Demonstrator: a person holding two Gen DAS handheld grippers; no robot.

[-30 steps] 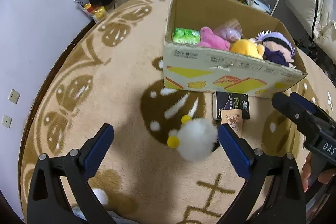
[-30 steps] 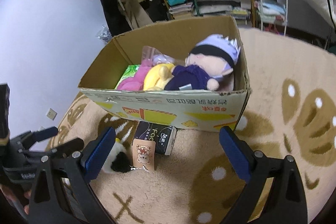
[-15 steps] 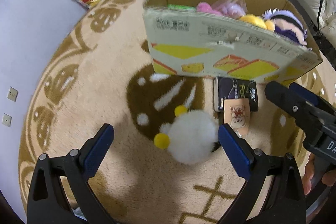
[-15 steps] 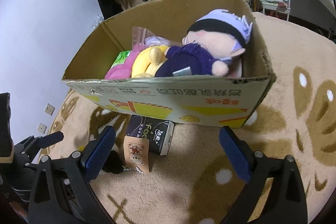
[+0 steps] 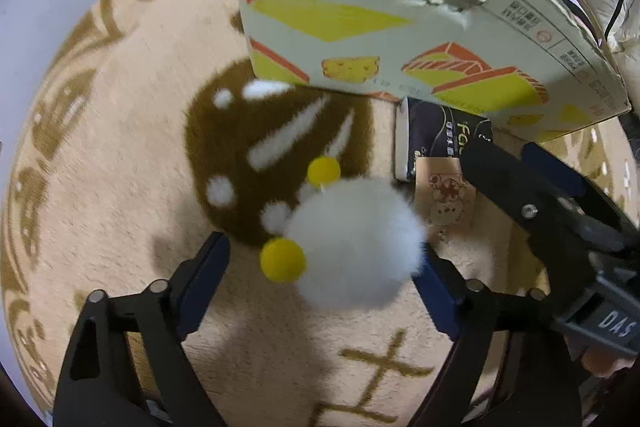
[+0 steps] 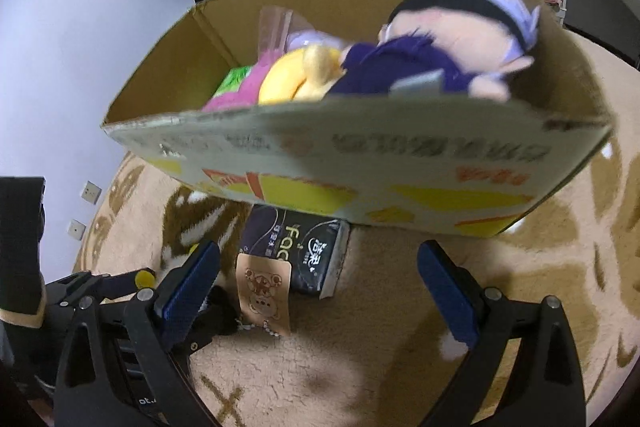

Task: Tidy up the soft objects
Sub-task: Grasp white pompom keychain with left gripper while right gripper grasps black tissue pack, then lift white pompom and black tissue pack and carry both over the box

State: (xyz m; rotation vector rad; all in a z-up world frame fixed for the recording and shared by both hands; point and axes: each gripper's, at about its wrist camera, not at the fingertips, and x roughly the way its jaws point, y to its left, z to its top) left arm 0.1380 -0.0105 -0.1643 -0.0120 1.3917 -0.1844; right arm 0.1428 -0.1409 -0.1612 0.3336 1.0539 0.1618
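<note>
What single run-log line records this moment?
left gripper: open, straddling white pompom toy on rug | right gripper: open, empty | cardboard box: holds plush toys

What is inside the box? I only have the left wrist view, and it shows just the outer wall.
Observer: A doll in a purple cap lies on top, at the right end of the box.
Operator: Anything beside it?
Observer: A yellow plush, then a pink one and a green pack further left.
Operator: Is the right gripper holding something?
Observer: No, it is open and grips nothing.
</note>
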